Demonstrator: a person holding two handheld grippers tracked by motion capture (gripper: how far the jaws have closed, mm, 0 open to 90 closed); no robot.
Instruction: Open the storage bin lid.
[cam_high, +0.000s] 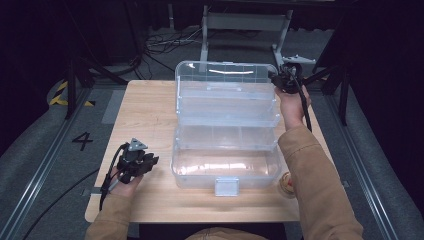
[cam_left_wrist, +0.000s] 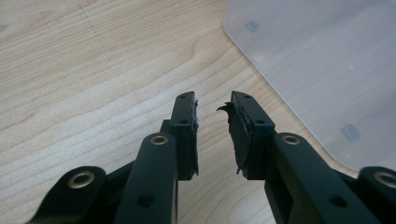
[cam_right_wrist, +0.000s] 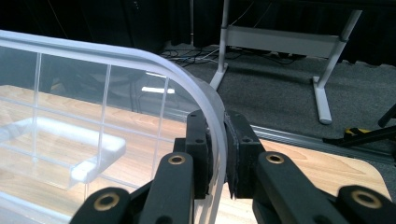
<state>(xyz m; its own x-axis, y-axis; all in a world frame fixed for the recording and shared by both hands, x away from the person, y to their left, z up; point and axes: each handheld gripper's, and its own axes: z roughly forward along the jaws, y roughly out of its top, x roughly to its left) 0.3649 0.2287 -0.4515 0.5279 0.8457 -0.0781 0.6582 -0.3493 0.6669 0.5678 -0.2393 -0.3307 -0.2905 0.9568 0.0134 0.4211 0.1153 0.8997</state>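
Observation:
A clear plastic tiered organiser box (cam_high: 225, 167) stands open in the middle of the wooden table (cam_high: 145, 105), its trays stepped back and its lid (cam_high: 225, 72) raised at the far side. My right gripper (cam_high: 284, 80) is at the lid's far right corner, shut on the lid's rim (cam_right_wrist: 212, 112), which runs between the two pads. My left gripper (cam_high: 145, 162) rests on the table left of the box's base, open with nothing between its pads (cam_left_wrist: 212, 126). The base's corner (cam_left_wrist: 322, 70) lies just to its right.
A small round brownish object (cam_high: 286, 184) sits on the table by the box's front right corner, partly hidden by the right sleeve. Beyond the table are a white metal frame (cam_high: 245, 30), cables on the floor and dark stands. Bare table lies left of the box.

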